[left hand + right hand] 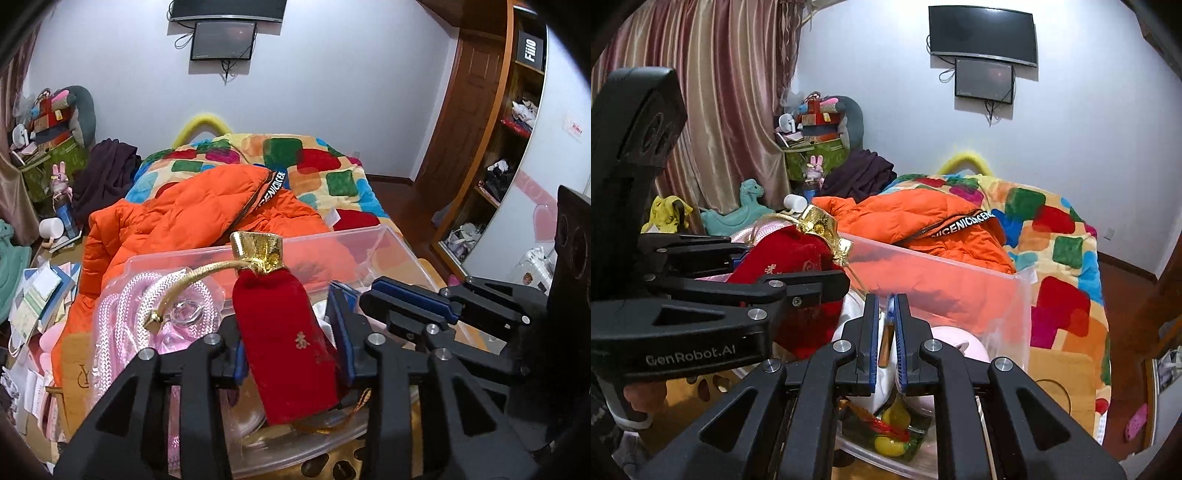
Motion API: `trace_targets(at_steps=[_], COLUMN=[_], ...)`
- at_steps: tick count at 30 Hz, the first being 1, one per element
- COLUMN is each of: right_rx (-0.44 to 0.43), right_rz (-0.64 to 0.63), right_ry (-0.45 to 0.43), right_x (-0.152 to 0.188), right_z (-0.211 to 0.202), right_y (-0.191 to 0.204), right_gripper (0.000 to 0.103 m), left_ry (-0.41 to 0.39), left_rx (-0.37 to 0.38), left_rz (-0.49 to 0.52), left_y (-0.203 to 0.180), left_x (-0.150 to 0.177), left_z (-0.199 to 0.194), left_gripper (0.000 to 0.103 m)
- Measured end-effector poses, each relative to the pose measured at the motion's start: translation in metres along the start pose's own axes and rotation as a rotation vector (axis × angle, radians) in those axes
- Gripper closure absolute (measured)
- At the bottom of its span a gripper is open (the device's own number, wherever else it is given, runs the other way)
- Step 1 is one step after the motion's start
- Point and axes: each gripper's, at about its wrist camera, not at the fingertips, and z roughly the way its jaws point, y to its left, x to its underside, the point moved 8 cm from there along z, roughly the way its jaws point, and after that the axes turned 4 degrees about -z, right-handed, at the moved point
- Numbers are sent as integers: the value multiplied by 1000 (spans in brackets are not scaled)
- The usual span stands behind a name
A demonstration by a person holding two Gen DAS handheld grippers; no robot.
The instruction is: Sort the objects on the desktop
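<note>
One red velvet drawstring pouch (291, 343) with a gold foil collar and one gold cord stood upright between the blue pads of the left gripper (293, 354), over the single clear plastic storage bin (369, 236). The pads lay against the pouch's two sides, the cloth bulging between them, so the left gripper was pinching the pouch. From the right wrist view the same pouch (798, 258) showed as a crumpled red mass framed by the left gripper's black fingers (812, 284), its gold collar tipped toward the bin's far wall. The right gripper (886, 332) hung just beside it over the bin, its two jaws pressed almost together on a thin amber strip too small to name; whether the strip was truly held could not be told. In the bin lay one coil of pink and white braided rope (147, 306) to the left of the pouch, one pale pink rounded object (960, 350) and a clear packet of yellow and red pieces (894, 432) near the front wall. Behind the bin one orange quilted jacket (192, 214) lay on one blanket of coloured squares (325, 166). Two dark screens (982, 33) hung on the white wall, one above the other.
</note>
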Motion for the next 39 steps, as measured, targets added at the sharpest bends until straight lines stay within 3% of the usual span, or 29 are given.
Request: trace_targets(at_steps=[3, 6, 9, 11, 16, 19, 21, 24, 27, 36, 39], right_rx=[-1, 4, 26, 40, 56, 70, 98, 114, 127, 180, 197], right_rz=[9, 16, 22, 23, 21, 32, 23, 7, 14, 49, 82], right_ry=[-6, -10, -31, -49, -72, -86, -116, -119, -122, -119, -128], right_x=[0, -1, -2, -4, -7, -8, -9, -7, -1, 24, 32], right_z=[-5, -11, -22, -32, -48, -57, -65, -73, -83, -110, -120], right_y=[-1, -3, -6, -7, -3, -2, 0, 5, 8, 2, -3], right_gripper=[96, 93, 81, 70, 63, 38, 36, 35, 19, 10, 1], left_ry=[-8, -27, -61, -90, -131, -152, -164, -168, -181, -198, -197], left_rx=[-3, -24, -31, -47, -49, -93, -108, -118, -171, -206, -222], left_rz=[11, 25, 31, 35, 28, 58, 63, 50, 51, 17, 19], left_y=[-2, -6, -7, -6, -8, -10, -9, -8, -4, 1, -1], left_x=[0, -3, -8, -11, -14, -10, -6, 1, 8, 33, 47], left_z=[-3, -10, -22, -32, -54, -62, -68, -75, -82, -107, -112], left_gripper=[63, 57, 52, 41, 39, 36, 33, 25, 10, 6, 6])
